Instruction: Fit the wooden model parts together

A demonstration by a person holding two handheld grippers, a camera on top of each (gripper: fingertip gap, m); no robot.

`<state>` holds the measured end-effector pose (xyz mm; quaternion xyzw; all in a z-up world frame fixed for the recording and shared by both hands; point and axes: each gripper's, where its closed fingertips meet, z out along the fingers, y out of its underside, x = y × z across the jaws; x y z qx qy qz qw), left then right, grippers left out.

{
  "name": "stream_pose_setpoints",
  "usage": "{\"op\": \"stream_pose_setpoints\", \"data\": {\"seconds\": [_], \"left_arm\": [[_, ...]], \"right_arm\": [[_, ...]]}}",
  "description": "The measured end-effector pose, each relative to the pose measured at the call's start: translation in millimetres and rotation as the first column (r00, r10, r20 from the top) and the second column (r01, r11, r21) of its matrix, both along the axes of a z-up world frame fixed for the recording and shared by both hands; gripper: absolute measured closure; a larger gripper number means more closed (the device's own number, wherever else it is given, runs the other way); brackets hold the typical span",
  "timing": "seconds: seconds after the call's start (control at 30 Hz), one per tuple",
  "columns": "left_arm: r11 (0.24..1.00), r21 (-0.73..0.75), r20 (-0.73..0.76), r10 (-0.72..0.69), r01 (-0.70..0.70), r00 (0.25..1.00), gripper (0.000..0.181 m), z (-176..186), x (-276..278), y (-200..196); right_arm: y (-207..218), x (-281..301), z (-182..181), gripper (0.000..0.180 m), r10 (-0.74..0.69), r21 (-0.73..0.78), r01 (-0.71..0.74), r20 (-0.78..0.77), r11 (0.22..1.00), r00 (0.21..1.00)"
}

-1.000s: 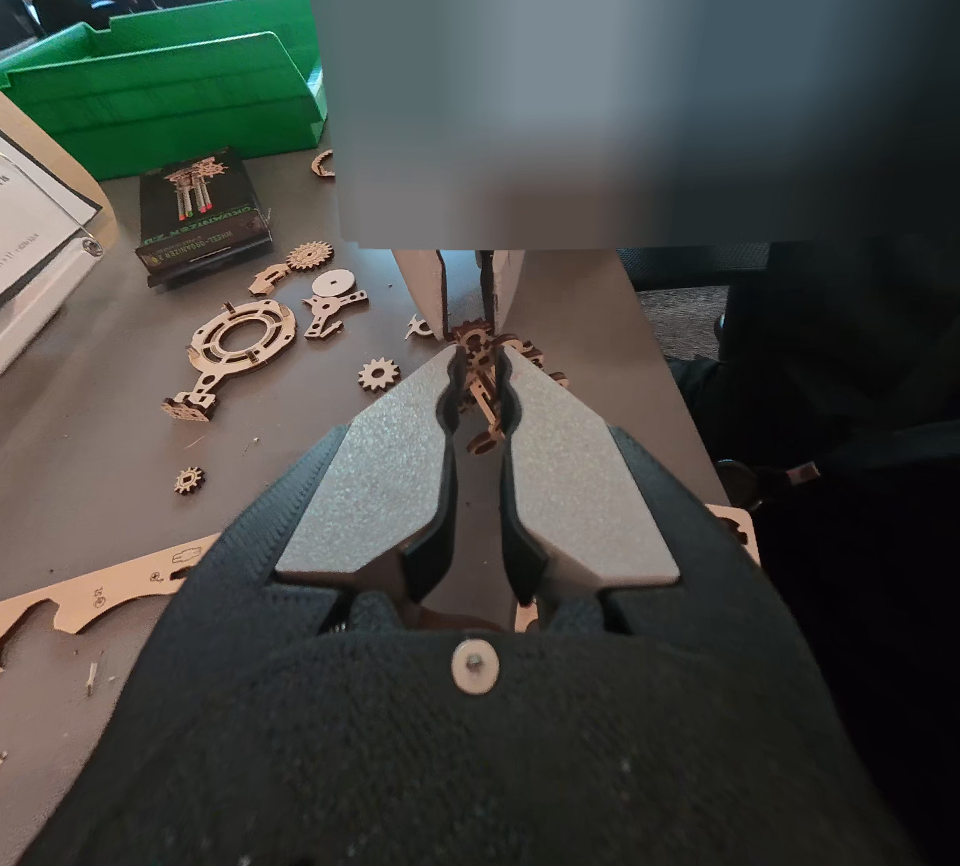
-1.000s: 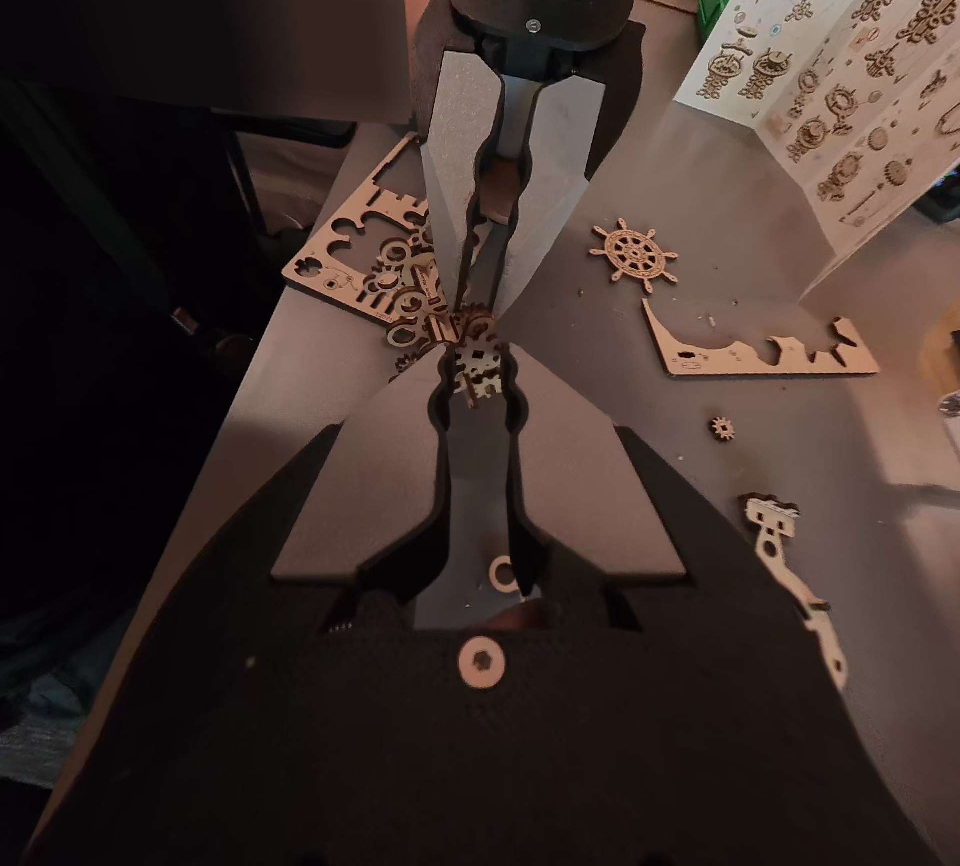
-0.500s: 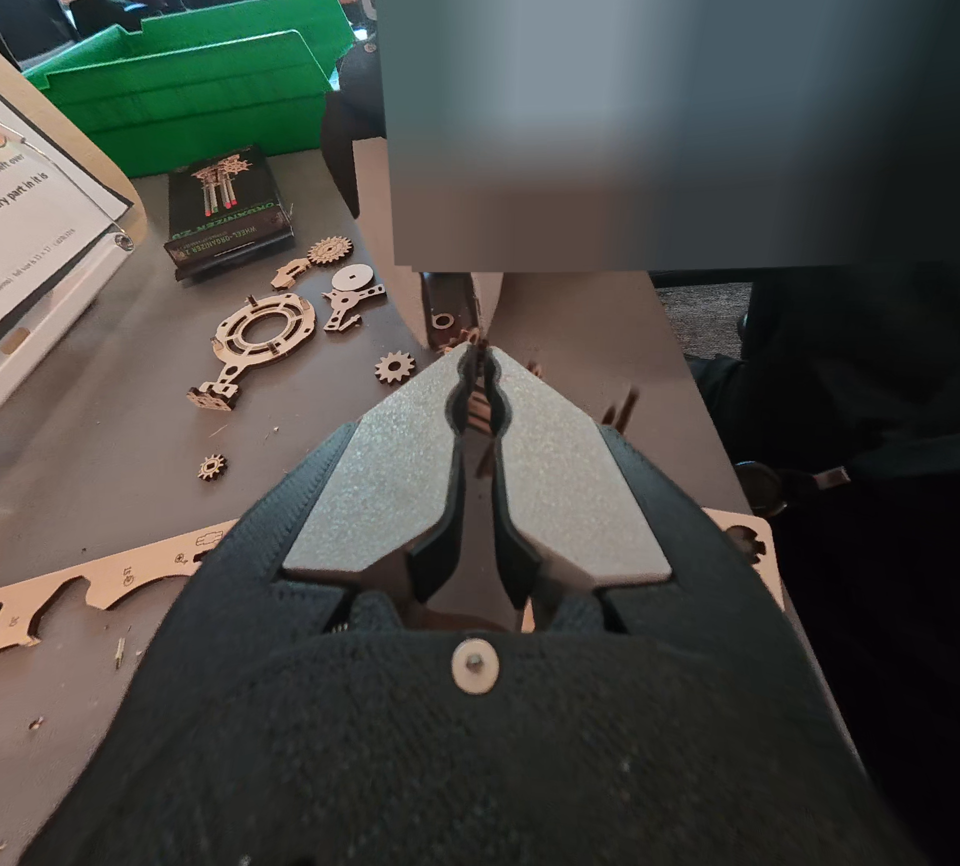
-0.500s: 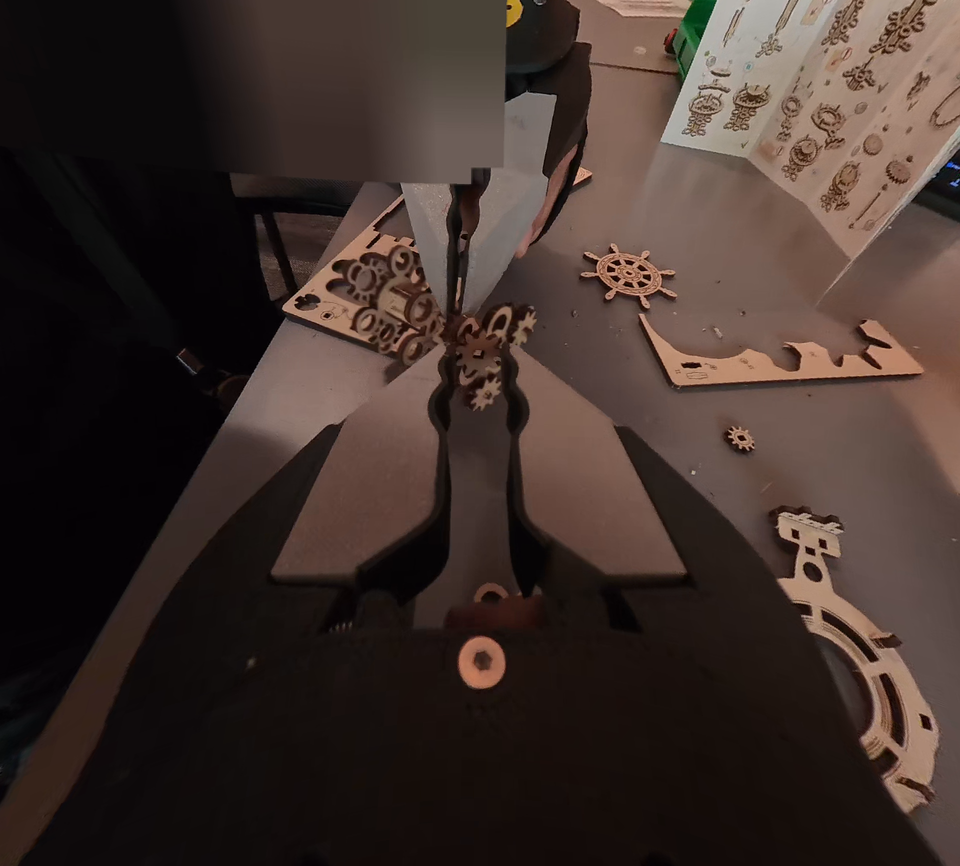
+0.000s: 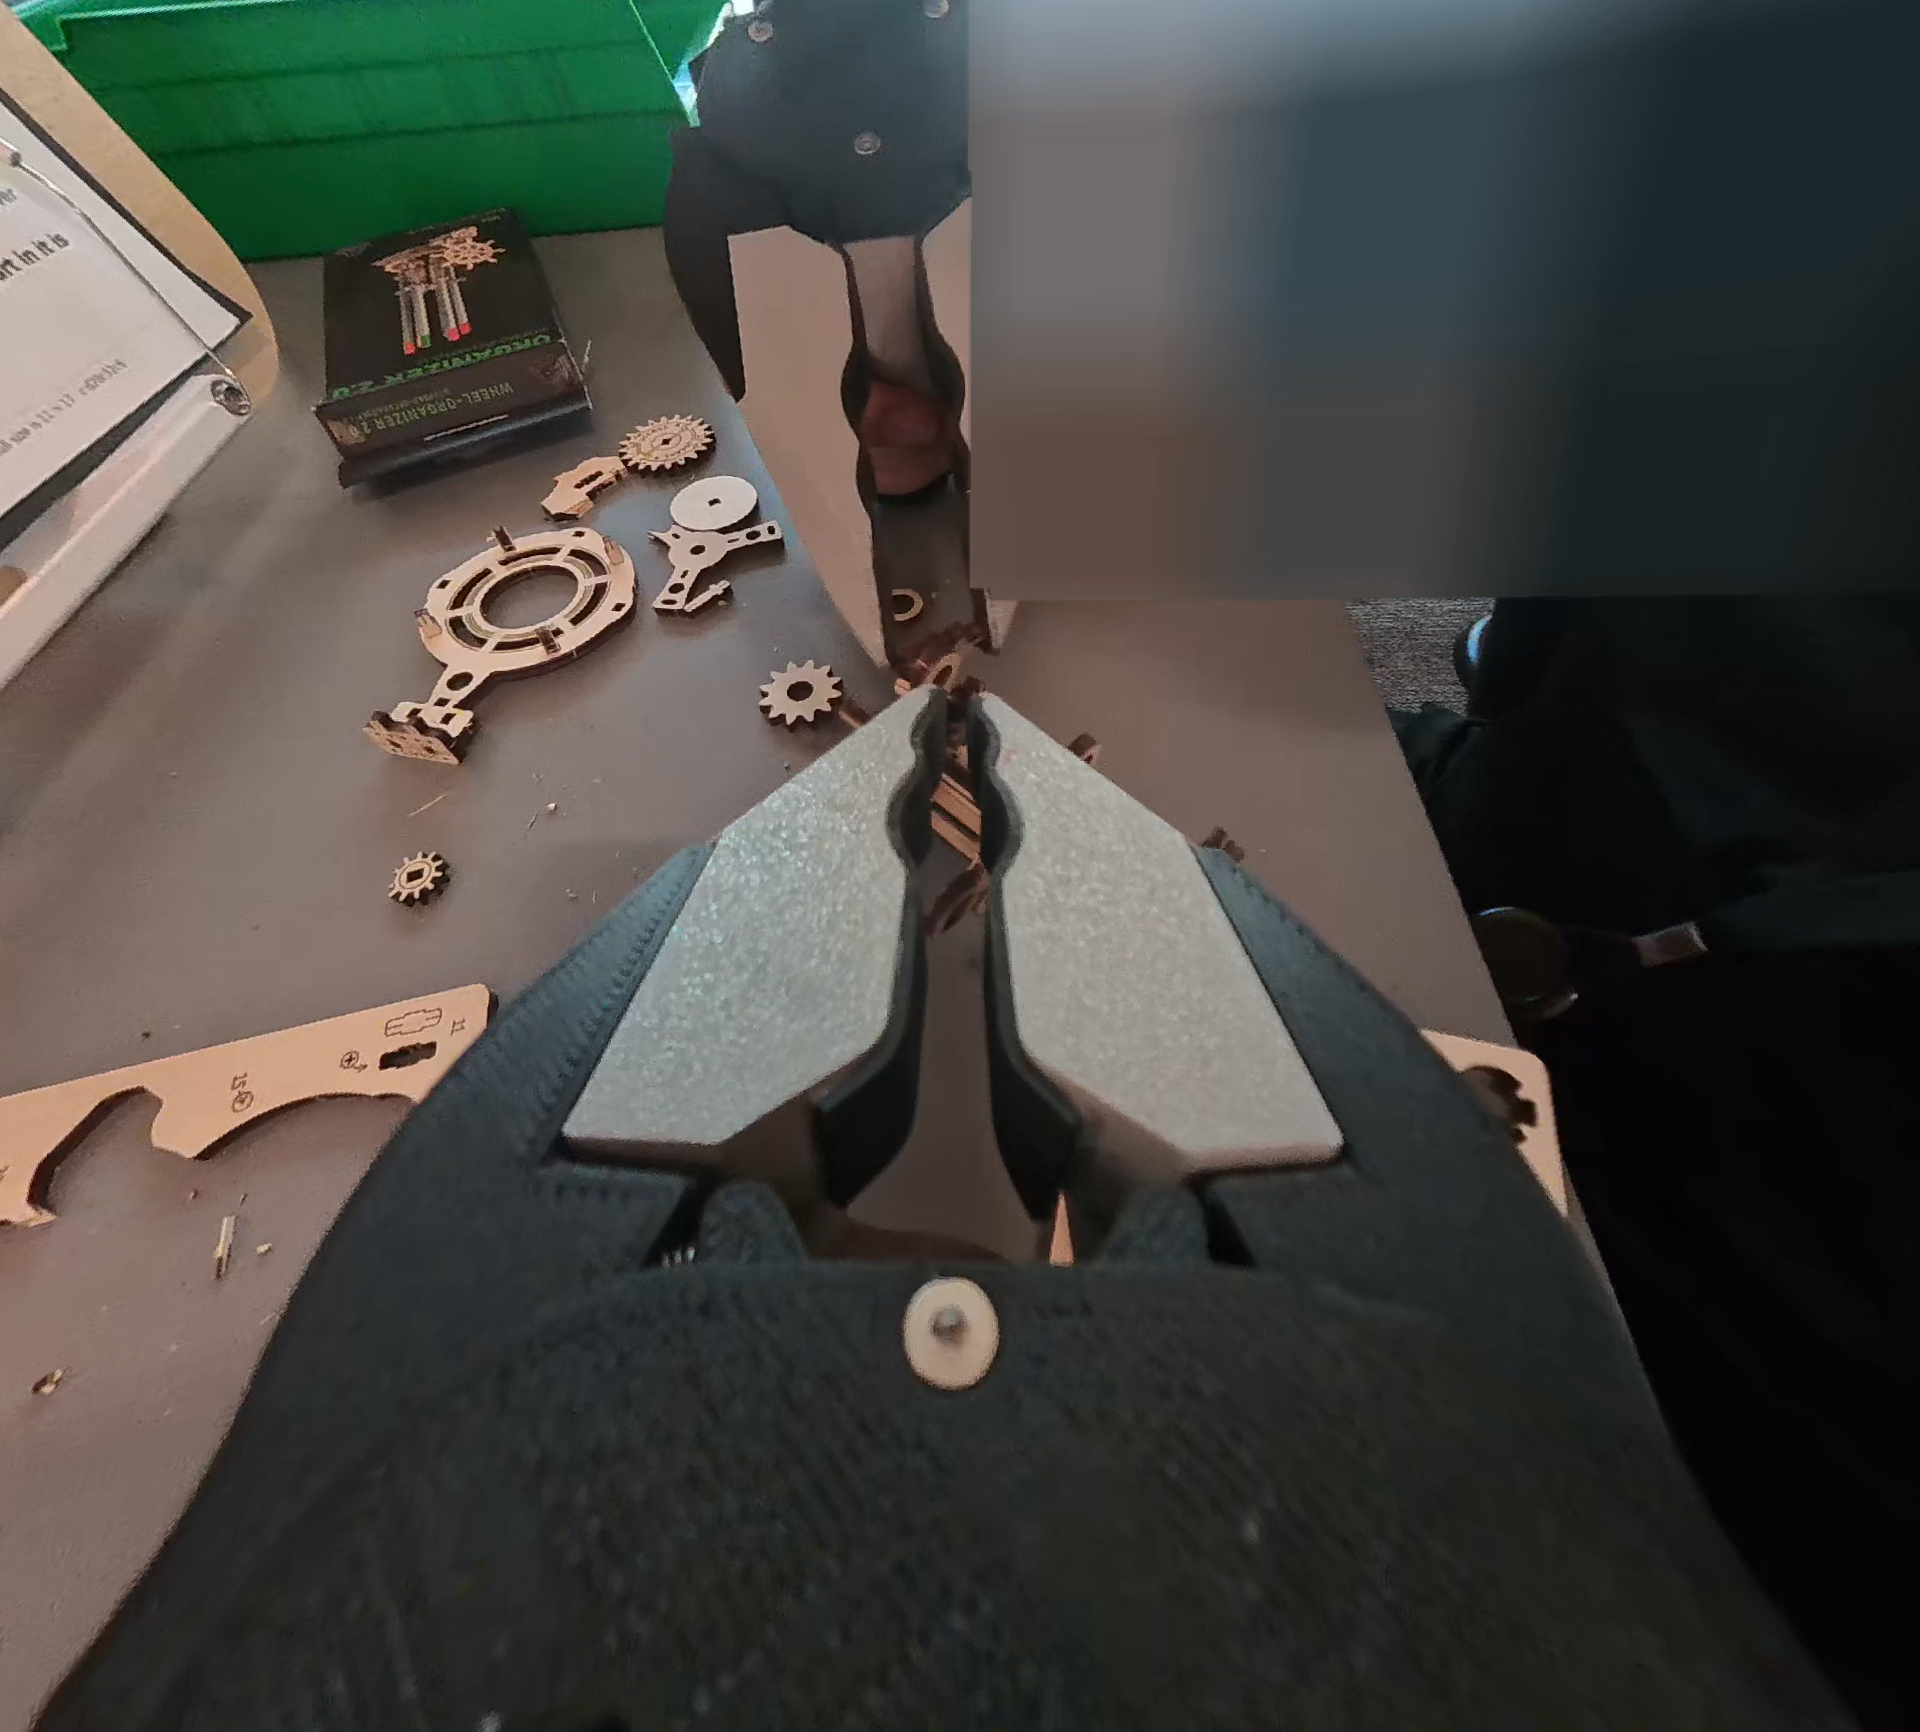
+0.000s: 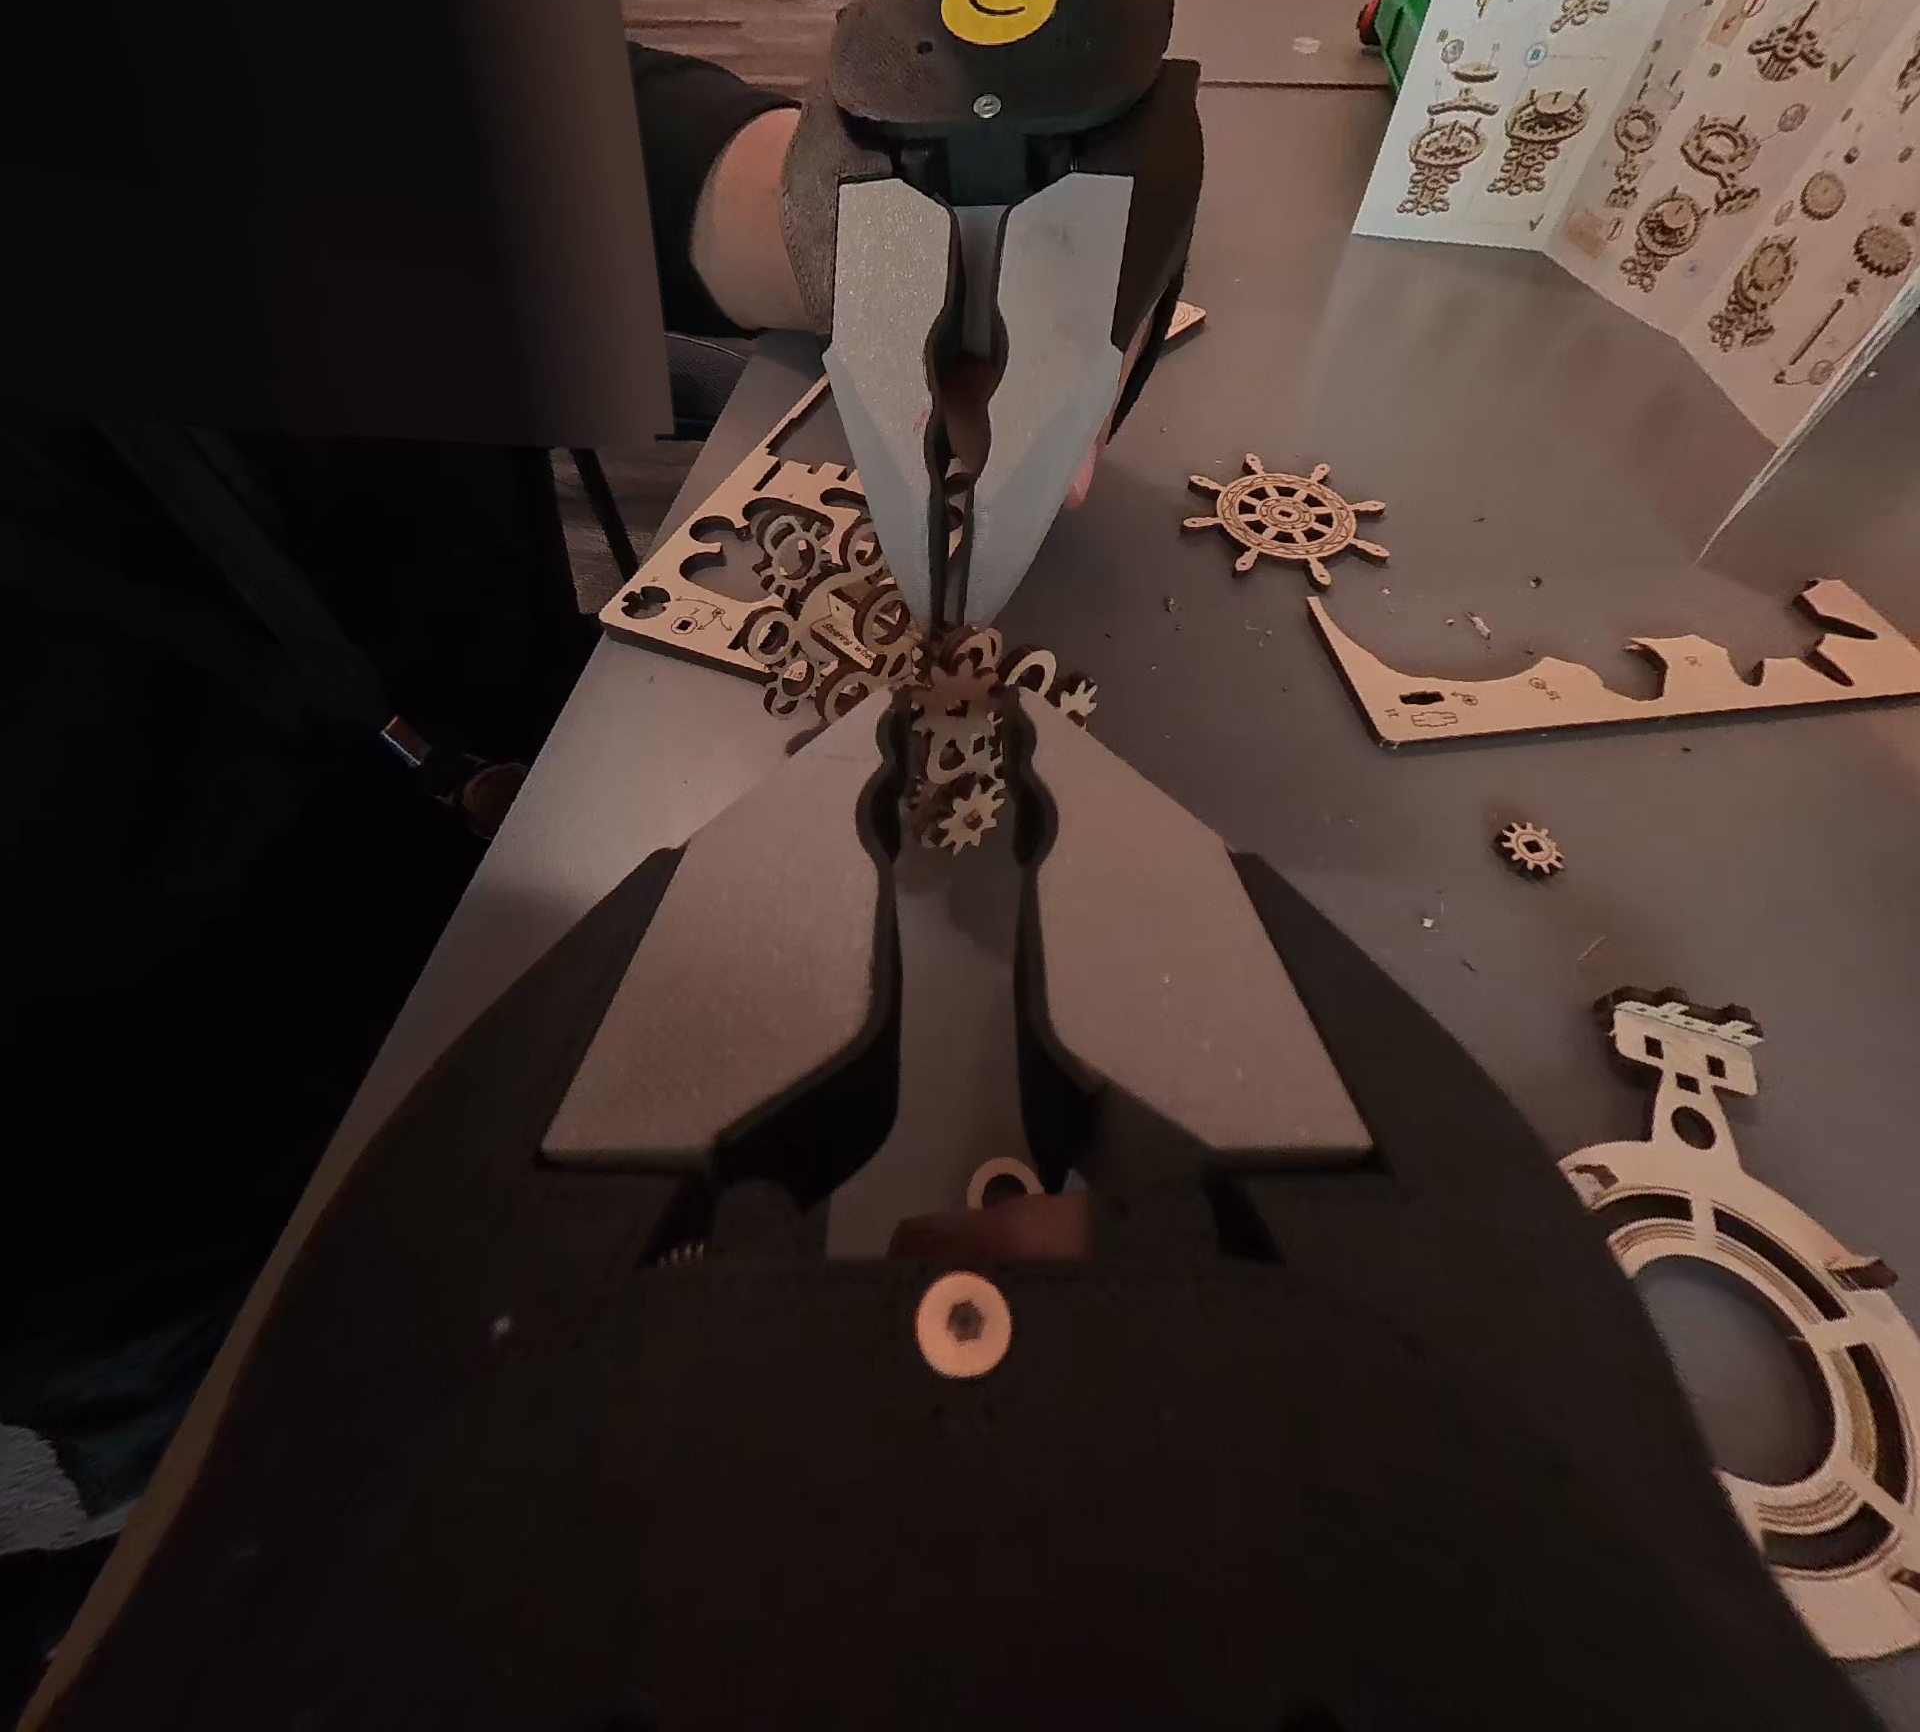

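A small wooden gear assembly (image 6: 954, 773) hangs above the grey table between both grippers. My right gripper (image 6: 956, 718) is shut on its lower part, with a small gear showing between the fingers. My left gripper (image 5: 951, 708) faces it tip to tip and is shut on the same assembly, seen as thin wooden strips (image 5: 958, 815) between its fingers. In the right wrist view the left gripper (image 6: 943, 628) comes in from the far side. In the left wrist view the right gripper (image 5: 935, 643) does the same, partly behind a blurred patch.
A ring-shaped wooden frame (image 5: 520, 612) (image 6: 1766, 1319), loose gears (image 5: 798, 693) (image 6: 1529, 848), a ship's wheel (image 6: 1285, 516), cut-out sheets (image 5: 208, 1100) (image 6: 1610, 685) (image 6: 717, 581) lie around. A black box (image 5: 447, 342), green bins (image 5: 364, 72) and an instruction sheet (image 6: 1662, 72) stand behind. The table edge (image 5: 1434, 851) is close. Both grippers' tips are close together, under 4 cm apart.
Both grippers stayed shut, tip to tip on the assembly, and drew back from each other a little. More of the gear cluster now shows between the right fingers.
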<state>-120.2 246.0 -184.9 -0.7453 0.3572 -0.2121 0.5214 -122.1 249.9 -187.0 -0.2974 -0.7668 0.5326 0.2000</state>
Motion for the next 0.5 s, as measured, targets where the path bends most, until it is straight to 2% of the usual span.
{"op": "stream_pose_setpoints", "data": {"seconds": [0.23, 0.33, 0.4, 0.5], "left_arm": [[1.000, 0.028, -0.073, -0.005, 0.007, 0.997, 0.181, -5.3, -0.7, 0.4], [0.998, 0.063, -0.068, -0.015, 0.019, 0.998, 0.181, -1.2, 0.4, -0.3], [0.996, 0.090, -0.067, -0.011, 0.017, 0.998, 0.181, 1.6, -0.2, -0.2], [0.989, 0.149, -0.075, -0.015, 0.027, 0.997, 0.181, 6.3, 0.7, -1.3]], "right_arm": [[6.7, -0.8, 7.5, 0.166, 0.020, -0.111, -0.016, 0.043, 0.994, 0.999], [12.4, 2.7, 12.1, 0.166, 0.128, -0.200, -0.108, 0.089, 0.974, 0.988], [12.9, 9.2, 20.3, 0.166, 0.244, -0.296, -0.205, 0.102, 0.933, 0.965], [15.3, 7.7, 34.4, 0.166, 0.321, -0.410, -0.265, 0.074, 0.873, 0.944]]}}
